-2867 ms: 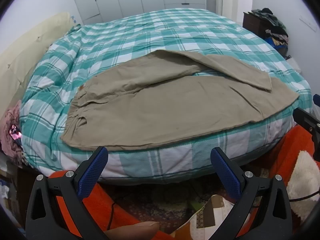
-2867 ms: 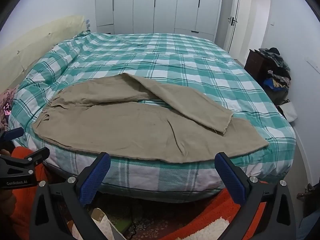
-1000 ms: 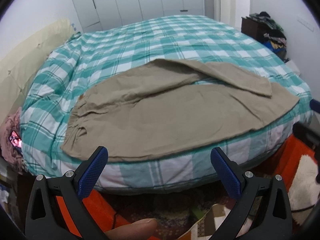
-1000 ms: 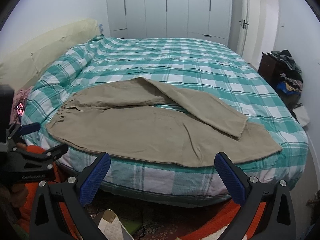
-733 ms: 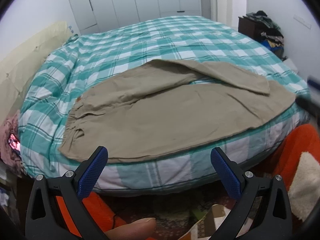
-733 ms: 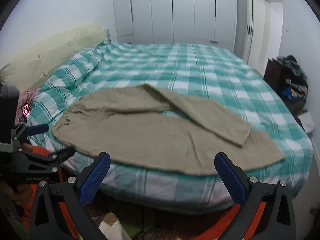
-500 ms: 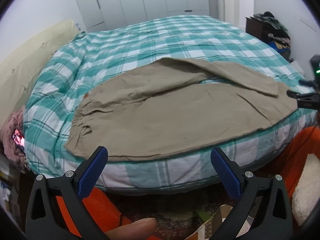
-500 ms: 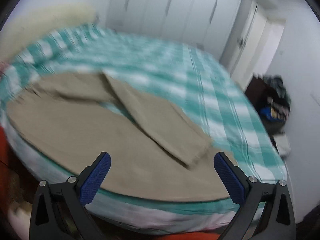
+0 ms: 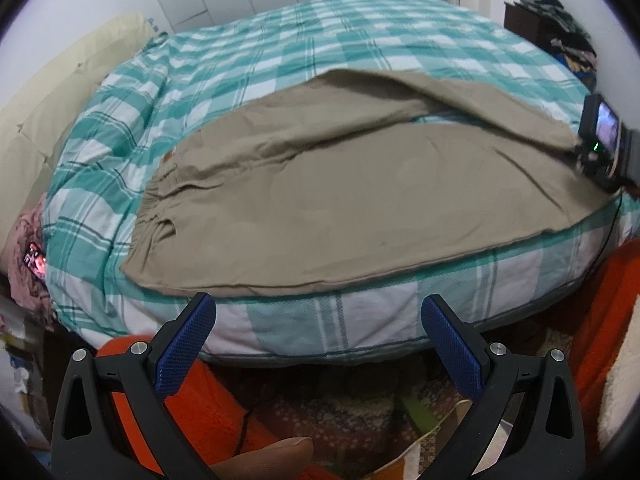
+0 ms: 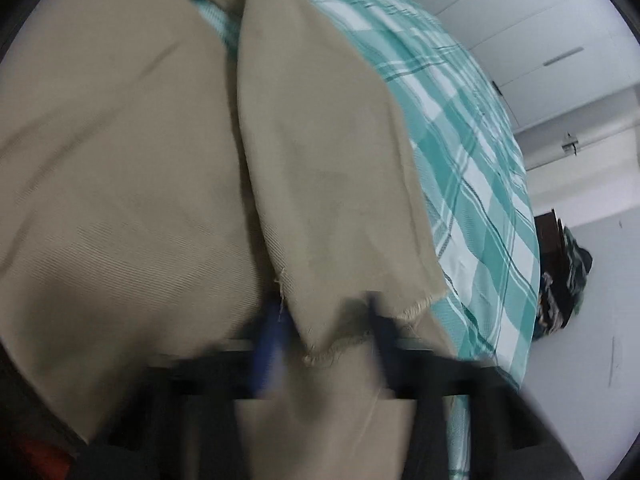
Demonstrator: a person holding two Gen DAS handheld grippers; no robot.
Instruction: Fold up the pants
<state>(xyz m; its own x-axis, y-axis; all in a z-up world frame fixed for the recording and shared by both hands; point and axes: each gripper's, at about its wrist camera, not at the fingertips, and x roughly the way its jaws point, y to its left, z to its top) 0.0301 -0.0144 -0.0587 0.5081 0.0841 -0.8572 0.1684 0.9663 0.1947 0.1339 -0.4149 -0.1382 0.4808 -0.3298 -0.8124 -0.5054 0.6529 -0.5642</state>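
The bed had a teal and white checked cover on it, and the tan pants were spread flat near its front edge, waistband to the left, with one leg flopped diagonally over the other.

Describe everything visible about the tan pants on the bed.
The pants are tan, of a plain woven cloth with a fine twill look. They lie spread flat and sideways near the front edge of the bed, on its green and white checked cover. The gathered waistband is at the left end. One leg lies straight along the edge; the other is folded over it at a slant. Its hem is frayed. The right tongs sit at that hem, blurred; the left tongs hang open, short of the cloth.
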